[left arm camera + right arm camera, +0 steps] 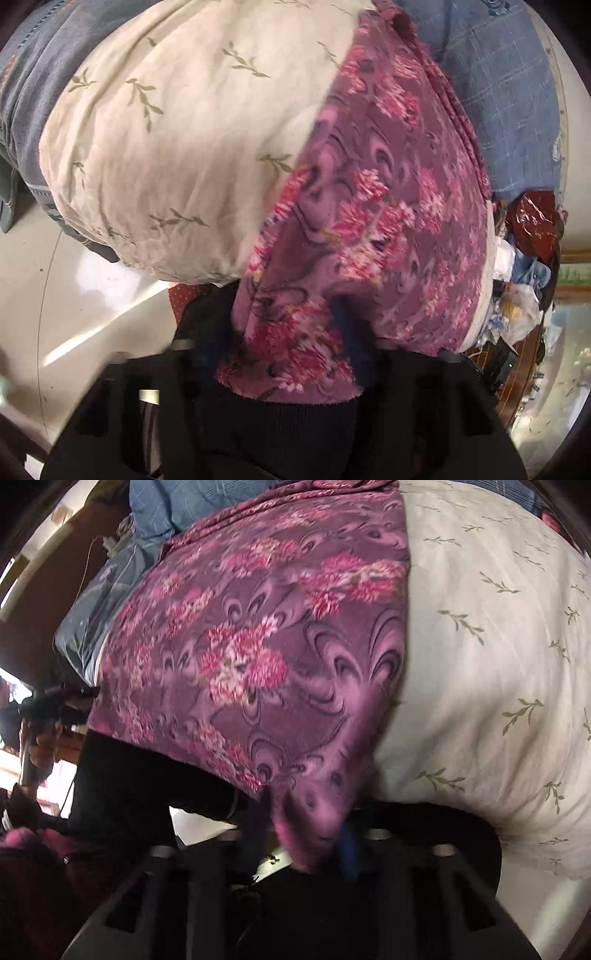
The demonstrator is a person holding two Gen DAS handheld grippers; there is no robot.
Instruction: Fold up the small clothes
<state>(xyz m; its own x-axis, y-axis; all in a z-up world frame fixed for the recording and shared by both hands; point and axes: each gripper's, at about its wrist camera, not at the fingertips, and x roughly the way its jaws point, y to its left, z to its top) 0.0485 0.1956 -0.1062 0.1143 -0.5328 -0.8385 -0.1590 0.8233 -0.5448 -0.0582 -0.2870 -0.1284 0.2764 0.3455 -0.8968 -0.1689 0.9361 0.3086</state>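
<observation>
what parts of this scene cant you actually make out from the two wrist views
- Left wrist view: left gripper fingertips buried under the purple floral garment; grip cannot be told.
- Right wrist view: right gripper fingers motion-blurred, wrapped in the garment's corner.
- Both views: garment's type and far edge cut off at the top.
- Left view: clutter at right too small to identify.
</observation>
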